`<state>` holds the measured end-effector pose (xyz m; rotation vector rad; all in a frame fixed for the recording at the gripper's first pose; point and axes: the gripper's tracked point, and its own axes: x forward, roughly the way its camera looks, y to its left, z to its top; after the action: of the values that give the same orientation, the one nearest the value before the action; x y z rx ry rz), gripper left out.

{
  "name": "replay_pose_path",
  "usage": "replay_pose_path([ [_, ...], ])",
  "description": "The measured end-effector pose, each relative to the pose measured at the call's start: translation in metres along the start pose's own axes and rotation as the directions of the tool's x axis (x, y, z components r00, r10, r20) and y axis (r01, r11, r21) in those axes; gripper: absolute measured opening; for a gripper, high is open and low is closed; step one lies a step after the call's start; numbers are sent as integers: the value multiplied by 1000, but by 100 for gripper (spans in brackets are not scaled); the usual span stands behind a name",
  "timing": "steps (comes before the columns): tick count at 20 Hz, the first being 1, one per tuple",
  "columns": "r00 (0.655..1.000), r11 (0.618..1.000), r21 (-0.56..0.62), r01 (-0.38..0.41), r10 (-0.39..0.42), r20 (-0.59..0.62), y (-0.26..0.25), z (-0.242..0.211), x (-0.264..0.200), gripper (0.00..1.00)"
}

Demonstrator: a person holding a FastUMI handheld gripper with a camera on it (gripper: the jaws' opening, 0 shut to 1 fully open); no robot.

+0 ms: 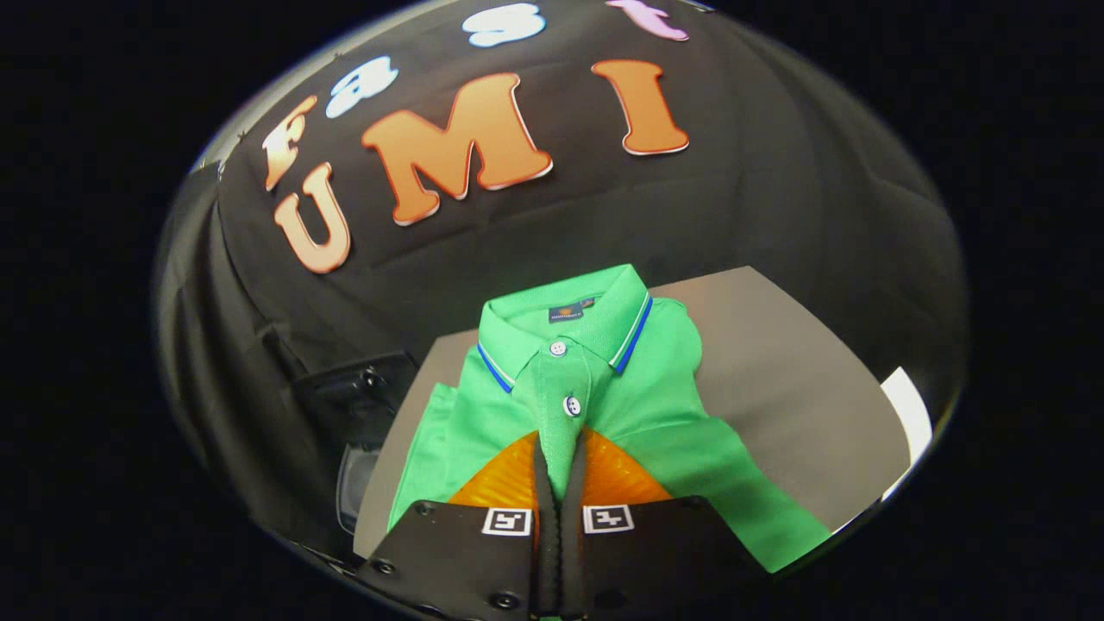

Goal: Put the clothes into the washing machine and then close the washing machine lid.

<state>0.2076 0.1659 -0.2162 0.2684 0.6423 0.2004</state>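
While spread on the grey counter [793, 362], green polo shirt [655, 405] mid-pickup: step 1, loading. Calls next for a lift toward the dark washing machine [354, 405] beside the counter. Hand-held gripper [559, 448] angled down, 2 fingers nearly closed, pinching placket fabric below the buttons.

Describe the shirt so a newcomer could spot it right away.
On the grey table in front of the black cloth wall lies a folded green polo shirt. The gripper is shut on its button strip just below the collar. White buttons and a blue-and-white edged collar set it apart from the dark machine beside the table.
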Motion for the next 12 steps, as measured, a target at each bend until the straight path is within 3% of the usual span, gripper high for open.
replay_pose_path([
  [2, 990, 999, -7, -51, 52, 130, 15, 14, -15, 8],
  [5, 941, 990, -42, -137, 144, 305, 49, 42, -48, 8],
  [12, 848, 945, -152, -289, 326, 418, 145, 81, -93, 8],
])
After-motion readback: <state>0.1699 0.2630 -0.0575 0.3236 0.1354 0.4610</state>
